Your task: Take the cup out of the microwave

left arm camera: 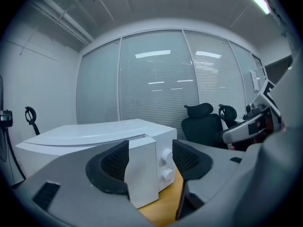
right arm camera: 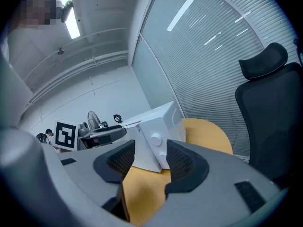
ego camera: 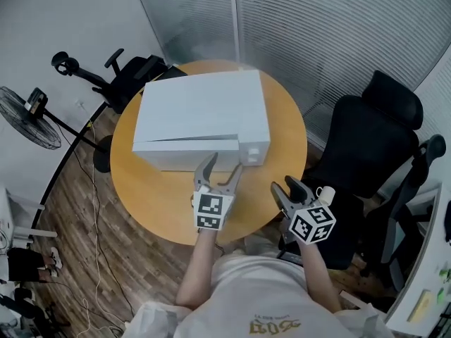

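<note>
The step in hand is judged to be door opening; cup removal has not begun. The microwave stands on the round table, set toward the 12 o'clock side of the top, with its front facing the person at 6 o'clock. The door is ajar: a narrow gap shows along its top edge, widening toward the control panel at 3 o'clock. The left gripper sits at the 6 o'clock face of the microwave, at the door's free edge. In the left gripper view its jaws stand apart and the door edge lies between them, against or just beside the left pad and clear of the right pad; the claw is therefore released, not clenched on the door. The knobs show just beyond, toward 3 o'clock. The right gripper hangs at 4 o'clock of the microwave, over the table rim and near the chair. In its own view the jaws are apart with nothing between them, only table and the microwave corner beyond; this claw is released and empty. The cup shows in no view and is judged to be inside the microwave, behind the door. The next move calls for swinging the door wide toward 9 o'clock with the left gripper, so that the cavity opens. The right gripper then needs a level approach into the cavity, with jaws wide enough to straddle the cup.
</note>
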Motion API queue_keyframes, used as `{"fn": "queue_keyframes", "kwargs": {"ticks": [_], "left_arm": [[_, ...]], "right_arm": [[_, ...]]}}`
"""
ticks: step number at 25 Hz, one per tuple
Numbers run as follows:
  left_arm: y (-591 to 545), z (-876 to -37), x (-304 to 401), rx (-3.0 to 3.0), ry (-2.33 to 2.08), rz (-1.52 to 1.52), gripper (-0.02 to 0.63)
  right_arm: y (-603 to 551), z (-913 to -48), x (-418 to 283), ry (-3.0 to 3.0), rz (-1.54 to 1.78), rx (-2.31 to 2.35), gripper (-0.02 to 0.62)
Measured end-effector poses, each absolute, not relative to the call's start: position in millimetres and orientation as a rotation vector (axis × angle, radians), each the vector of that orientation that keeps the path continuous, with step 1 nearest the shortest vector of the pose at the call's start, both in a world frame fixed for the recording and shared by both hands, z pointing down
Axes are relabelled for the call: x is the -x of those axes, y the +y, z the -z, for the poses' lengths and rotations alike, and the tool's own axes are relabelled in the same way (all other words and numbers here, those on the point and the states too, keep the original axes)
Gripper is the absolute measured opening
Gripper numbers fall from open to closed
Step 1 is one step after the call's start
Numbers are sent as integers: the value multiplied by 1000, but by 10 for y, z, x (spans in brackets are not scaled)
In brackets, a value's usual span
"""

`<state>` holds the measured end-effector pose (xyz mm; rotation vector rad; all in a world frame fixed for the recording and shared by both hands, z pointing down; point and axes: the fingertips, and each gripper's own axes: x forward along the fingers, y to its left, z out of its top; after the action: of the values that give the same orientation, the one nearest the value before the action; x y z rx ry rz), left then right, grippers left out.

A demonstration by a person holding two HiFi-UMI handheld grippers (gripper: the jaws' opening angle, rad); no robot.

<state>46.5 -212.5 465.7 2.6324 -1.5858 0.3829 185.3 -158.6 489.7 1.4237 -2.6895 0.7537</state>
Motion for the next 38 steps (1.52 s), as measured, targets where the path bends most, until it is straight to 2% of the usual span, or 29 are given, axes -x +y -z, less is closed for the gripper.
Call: {"fn": "queue_keyframes", "kwargs": {"ticks": [6, 23, 29, 38], "left_arm": [[-2289, -4591, -513, -2695, -1626, -484, 290], [-2513, -4862, -684, -2795, -1682, -1066, 298], [-2580, -4912, -713, -2807, -1707, -1267, 330], [-2651, -4991, -726, -2793, -1719, -1458, 304]], "right_arm": [[-1633, -4862, -1860, -2695, -702, -1433, 210], [-1624, -4877, -2110, -2651, -699, -1572, 201], [-1668, -4916, -2136, -2624, -713, -1595, 201], [-1715, -5005, -2149, -2596, -741, -1600, 199]]}}
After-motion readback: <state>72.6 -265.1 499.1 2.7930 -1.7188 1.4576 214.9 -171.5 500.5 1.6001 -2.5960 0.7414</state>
